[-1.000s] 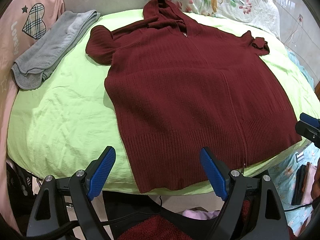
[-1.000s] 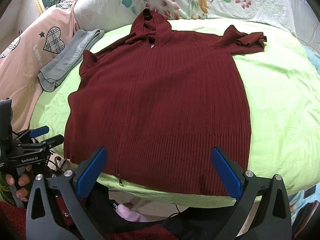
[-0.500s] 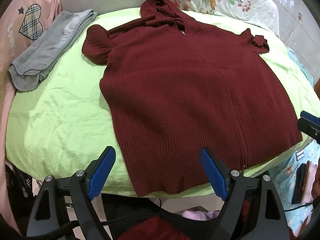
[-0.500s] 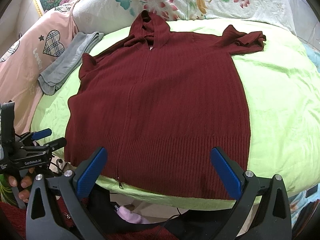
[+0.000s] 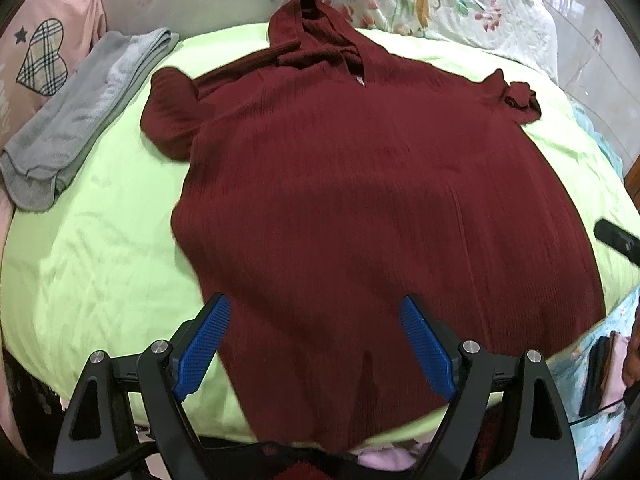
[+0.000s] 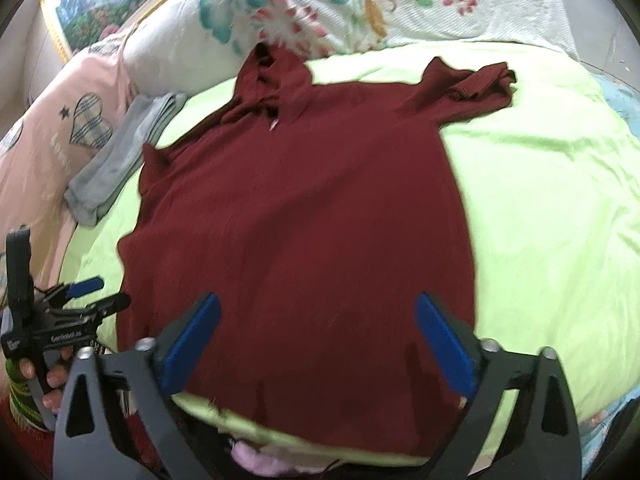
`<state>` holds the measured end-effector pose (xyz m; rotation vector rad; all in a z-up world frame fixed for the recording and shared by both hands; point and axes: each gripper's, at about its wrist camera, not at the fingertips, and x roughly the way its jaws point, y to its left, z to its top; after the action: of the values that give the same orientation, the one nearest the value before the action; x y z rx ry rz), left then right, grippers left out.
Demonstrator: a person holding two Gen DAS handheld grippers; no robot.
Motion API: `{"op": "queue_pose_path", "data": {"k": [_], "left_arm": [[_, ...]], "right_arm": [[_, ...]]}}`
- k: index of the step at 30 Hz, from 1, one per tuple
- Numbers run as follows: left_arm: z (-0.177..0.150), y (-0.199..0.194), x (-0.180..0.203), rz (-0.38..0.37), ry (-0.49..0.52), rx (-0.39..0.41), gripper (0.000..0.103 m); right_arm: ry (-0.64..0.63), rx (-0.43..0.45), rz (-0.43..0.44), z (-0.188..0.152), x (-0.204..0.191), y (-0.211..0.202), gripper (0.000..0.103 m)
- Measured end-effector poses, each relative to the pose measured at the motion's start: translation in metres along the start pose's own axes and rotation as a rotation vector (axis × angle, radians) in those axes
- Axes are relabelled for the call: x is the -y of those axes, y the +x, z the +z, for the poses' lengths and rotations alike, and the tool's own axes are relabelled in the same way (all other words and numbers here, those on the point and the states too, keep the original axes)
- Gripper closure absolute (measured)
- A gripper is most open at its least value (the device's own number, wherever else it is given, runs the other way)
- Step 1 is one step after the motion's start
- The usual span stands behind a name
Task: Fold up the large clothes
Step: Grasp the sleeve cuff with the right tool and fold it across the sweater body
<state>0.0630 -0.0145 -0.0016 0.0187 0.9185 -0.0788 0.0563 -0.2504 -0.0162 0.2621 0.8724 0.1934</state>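
Maroon ribbed hoodie [image 5: 360, 200] on a lime-green sheet [image 5: 100, 248]; grey folded cloth [image 5: 80, 120]; pink pillow [image 5: 36, 60] with plaid heart; floral white quilt [image 6: 400, 4]; blue tool pads [image 5: 202, 346].

place: bedroom | evidence: bed's green sheet [image 5: 100, 248], floral quilt [image 6: 400, 4] (pillow [image 5: 36, 52] too)

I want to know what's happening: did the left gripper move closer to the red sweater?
Yes. The left gripper moved forward over the red sweater; its hem now sits lower between the fingers.
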Motion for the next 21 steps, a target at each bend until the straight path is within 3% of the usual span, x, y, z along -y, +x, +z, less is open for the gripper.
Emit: {"op": "queue_pose_path", "data": {"k": [3,12,16,18,21], "left_arm": [[0.017,0.005,0.001,-0.004,-0.002,0.003,0.016],[0.054,0.028,-0.001,-0.028,-0.018,-0.035,0.016],[0.060,0.043,0.000,-0.044,-0.035,-0.074,0.015],[0.064,0.051,0.001,-0.039,-0.037,-0.087,0.015],[0.068,0.061,0.001,-0.026,-0.040,-0.099,0.015]], "right_arm": [[0.040,0.021,-0.018,0.025,0.020,0.006,0.032],[0.147,0.093,-0.048,0.118,0.095,0.038,0.047],[0.224,0.079,-0.081,0.162,0.147,0.079,0.050],[0.269,0.064,-0.095,0.175,0.170,0.099,0.059],[0.303,0.051,-0.120,0.194,0.194,0.125,0.063]]}}
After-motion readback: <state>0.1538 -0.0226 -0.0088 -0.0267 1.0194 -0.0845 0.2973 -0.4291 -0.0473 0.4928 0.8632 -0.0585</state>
